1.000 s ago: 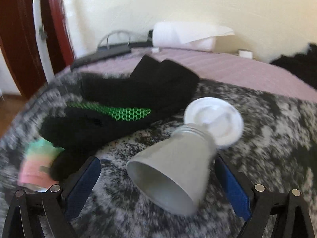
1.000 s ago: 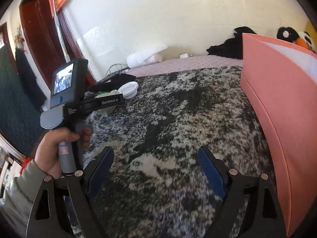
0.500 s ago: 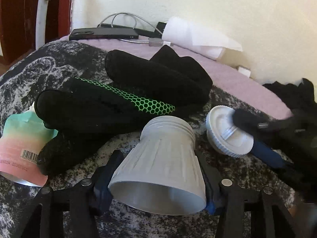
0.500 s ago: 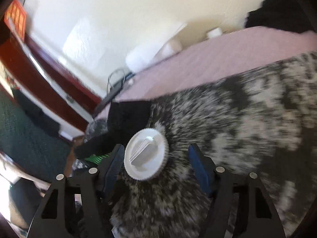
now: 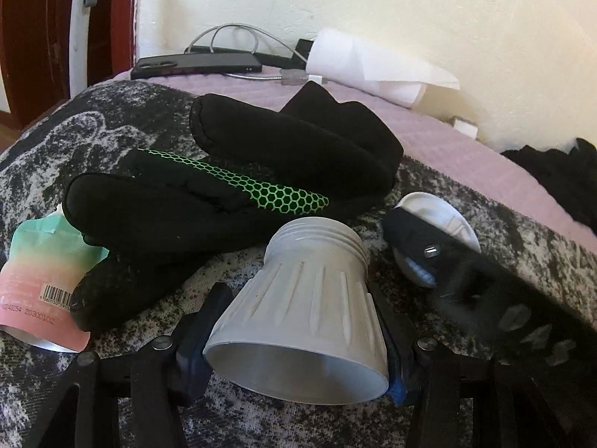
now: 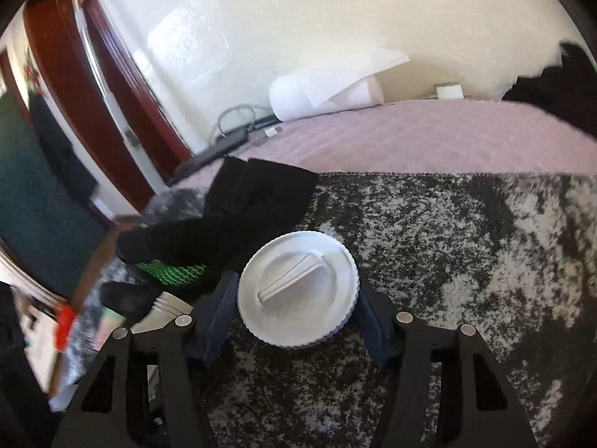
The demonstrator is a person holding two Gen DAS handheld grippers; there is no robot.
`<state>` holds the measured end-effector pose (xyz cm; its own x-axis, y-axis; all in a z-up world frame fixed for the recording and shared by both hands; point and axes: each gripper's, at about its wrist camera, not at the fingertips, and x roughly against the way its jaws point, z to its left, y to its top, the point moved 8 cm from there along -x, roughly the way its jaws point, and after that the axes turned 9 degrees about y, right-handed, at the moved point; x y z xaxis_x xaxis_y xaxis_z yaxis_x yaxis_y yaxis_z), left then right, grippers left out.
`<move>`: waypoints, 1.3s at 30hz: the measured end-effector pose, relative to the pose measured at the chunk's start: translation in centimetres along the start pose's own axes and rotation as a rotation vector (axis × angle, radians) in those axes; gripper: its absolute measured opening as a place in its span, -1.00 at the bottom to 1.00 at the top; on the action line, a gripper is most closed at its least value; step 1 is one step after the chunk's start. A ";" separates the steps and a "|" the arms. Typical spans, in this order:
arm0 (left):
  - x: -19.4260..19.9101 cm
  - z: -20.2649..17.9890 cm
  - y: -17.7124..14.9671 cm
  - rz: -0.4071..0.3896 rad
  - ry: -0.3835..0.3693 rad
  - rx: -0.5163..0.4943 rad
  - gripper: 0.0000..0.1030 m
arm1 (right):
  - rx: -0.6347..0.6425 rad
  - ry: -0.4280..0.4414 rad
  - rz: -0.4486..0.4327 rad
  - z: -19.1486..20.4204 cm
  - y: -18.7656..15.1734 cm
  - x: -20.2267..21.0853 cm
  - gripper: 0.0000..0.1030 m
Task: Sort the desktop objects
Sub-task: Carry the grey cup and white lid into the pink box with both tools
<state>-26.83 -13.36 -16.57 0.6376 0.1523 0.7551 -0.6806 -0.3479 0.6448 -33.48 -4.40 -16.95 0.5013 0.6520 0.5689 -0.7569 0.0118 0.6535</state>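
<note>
Presently both tools are clamped on loads: the left gripper [image 5: 298,321] grips the grey ribbed cup [image 5: 302,298] by its sides, mouth toward the camera, and the right gripper [image 6: 294,313] pinches the white ridged lid [image 6: 298,293] just beside it, both low over the mottled black-and-white cover [image 6: 466,261]. Left lying are the black gloves with green mesh [image 5: 231,194] and a pastel pouch [image 5: 41,283]; no sorting bin shows, so progress is probably partial. Behind, a lilac quilt [image 6: 410,138], paper roll [image 5: 369,63], phone [image 5: 197,65] with cable, cream wall, red door frame.
</note>
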 end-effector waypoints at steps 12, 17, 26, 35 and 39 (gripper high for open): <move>0.4 -0.3 0.2 -0.016 -0.027 0.000 0.15 | -0.242 0.273 -0.146 -0.7 0.6 6.8 0.22; 1.6 -1.4 0.1 -0.047 -0.052 -0.024 0.15 | -0.158 0.188 -0.168 1.5 -2.3 14.0 0.22; 8.1 -6.3 -3.7 -0.102 -0.012 -0.204 0.15 | -0.051 0.052 -0.192 4.3 -8.4 29.1 0.22; 20.1 -16.7 -5.8 -0.152 -0.118 -0.295 0.15 | 0.016 -0.177 -0.476 1.3 -7.0 43.4 0.22; 24.0 -23.6 -6.5 -0.157 -0.237 -0.287 0.16 | -0.183 -0.278 -0.612 -5.2 -6.9 48.6 0.23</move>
<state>-15.62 14.39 0.16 0.7848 -0.0459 0.6180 -0.6197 -0.0601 0.7825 -6.05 31.15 3.64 0.9308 0.2693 0.2473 -0.3498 0.4589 0.8167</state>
